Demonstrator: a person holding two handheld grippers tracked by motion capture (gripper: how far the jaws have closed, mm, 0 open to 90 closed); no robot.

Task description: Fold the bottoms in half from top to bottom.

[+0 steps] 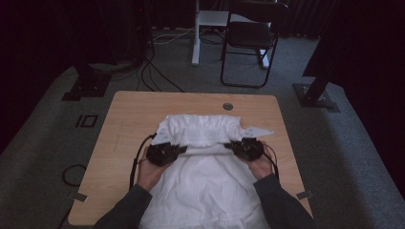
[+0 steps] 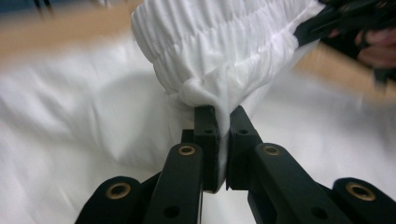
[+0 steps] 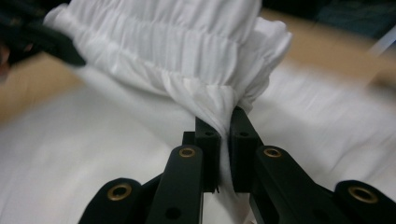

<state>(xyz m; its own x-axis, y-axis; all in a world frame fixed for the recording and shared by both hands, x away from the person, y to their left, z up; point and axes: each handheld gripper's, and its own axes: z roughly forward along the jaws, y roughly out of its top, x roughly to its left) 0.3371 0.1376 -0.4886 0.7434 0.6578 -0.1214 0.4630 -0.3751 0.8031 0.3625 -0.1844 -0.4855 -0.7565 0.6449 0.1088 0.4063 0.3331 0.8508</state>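
A white garment lies spread over the near half of a wooden table, its lower part running off the near edge between the person's two forearms. Its gathered, elastic-looking waistband sits toward the middle of the table, folded back over the flat cloth beneath it. The left gripper is at the left end of that band and the right gripper at the right end, the two well apart with a taut strip of cloth stretched straight between them. In the left gripper view the two black jaws stand almost together, with a pinch of the white garment bunched between their tips and a thin fold running down the narrow gap (the ruffled band rises just above the tips, and the other gripper shows dark at the upper right). The right gripper view reads much the same: jaws nearly closed, a twisted wad of the garment squeezed between them, the band fanning out above and to the left. Both views are blurred at the edges. Beyond the table, on the grey carpet, stand a black folding chair and a white post, with cables trailing across the floor.
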